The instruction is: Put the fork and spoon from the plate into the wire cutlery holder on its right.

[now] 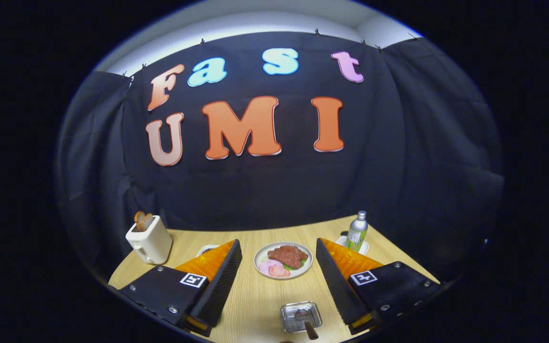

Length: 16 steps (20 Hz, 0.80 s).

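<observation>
Gripper wide open, empty, above pale wooden counter. Round white plate with meat just ahead between fingers; fork, spoon not discernible. Small wire metal holder near, brown-handled item inside. Risk: fisheye distance misjudged, fingers knock plate.

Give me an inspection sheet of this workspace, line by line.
Surface: wooden table, light grain.
Job's things: plate of food just ahead of the jaws; small metal mesh basket between them, with a brown-handled item in it; cannot tell fork or spoon.
Clutter: toaster with toast beyond one finger; bottle on a white dish beyond the other.
Grippers: gripper open, jaws wide apart, holding nothing.
Cables: nothing seen.
Surroundings: black cloth wall behind the table.
</observation>
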Available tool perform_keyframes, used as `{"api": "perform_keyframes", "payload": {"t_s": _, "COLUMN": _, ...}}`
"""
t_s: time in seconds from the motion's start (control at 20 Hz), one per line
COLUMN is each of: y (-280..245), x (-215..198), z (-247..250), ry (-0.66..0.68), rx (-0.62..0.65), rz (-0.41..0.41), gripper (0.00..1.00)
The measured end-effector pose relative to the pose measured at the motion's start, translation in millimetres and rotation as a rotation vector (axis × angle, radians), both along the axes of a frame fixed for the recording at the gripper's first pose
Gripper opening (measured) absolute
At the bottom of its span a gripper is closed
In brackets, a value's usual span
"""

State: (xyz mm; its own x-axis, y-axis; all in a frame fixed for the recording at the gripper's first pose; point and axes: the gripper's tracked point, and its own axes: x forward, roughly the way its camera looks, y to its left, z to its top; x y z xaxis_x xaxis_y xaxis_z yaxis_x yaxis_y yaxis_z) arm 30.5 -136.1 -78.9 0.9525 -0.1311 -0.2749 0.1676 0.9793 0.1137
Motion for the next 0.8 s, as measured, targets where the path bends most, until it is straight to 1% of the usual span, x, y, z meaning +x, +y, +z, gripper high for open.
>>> {"api": "perform_keyframes", "payload": {"t_s": 0.1, "y": 13.9, "x": 0.2, "z": 28.6, "ry": -0.108, "rx": -0.019, "rz": 0.008, "gripper": 0.94}}
{"api": "perform_keyframes", "payload": {"t_s": 0.2, "y": 39.0, "x": 3.2, "z": 54.9, "ry": -0.224, "rx": -0.026, "rz": 0.059, "gripper": 0.93}}
{"api": "perform_keyframes", "payload": {"t_s": 0.25, "y": 50.4, "x": 3.2, "z": 63.3, "ry": -0.26, "rx": -0.021, "rz": 0.084, "gripper": 0.94}}
{"api": "perform_keyframes", "payload": {"t_s": 0.4, "y": 73.0, "x": 0.0, "z": 73.3, "ry": -0.265, "rx": 0.023, "rz": 0.112, "gripper": 0.96}}
{"api": "perform_keyframes", "payload": {"t_s": 0.5, "y": 90.0, "x": 2.4, "z": 78.6, "ry": -0.266, "rx": 0.028, "rz": 0.129, "gripper": 0.97}}
{"api": "perform_keyframes", "payload": {"t_s": 0.65, "y": 135.0, "x": 1.9, "z": 71.0, "ry": -0.218, "rx": 0.084, "rz": 0.22, "gripper": 0.97}}
{"api": "perform_keyframes", "payload": {"t_s": 0.8, "y": 157.4, "x": 8.9, "z": 69.2, "ry": -0.206, "rx": 0.1, "rz": 0.239, "gripper": 0.97}}
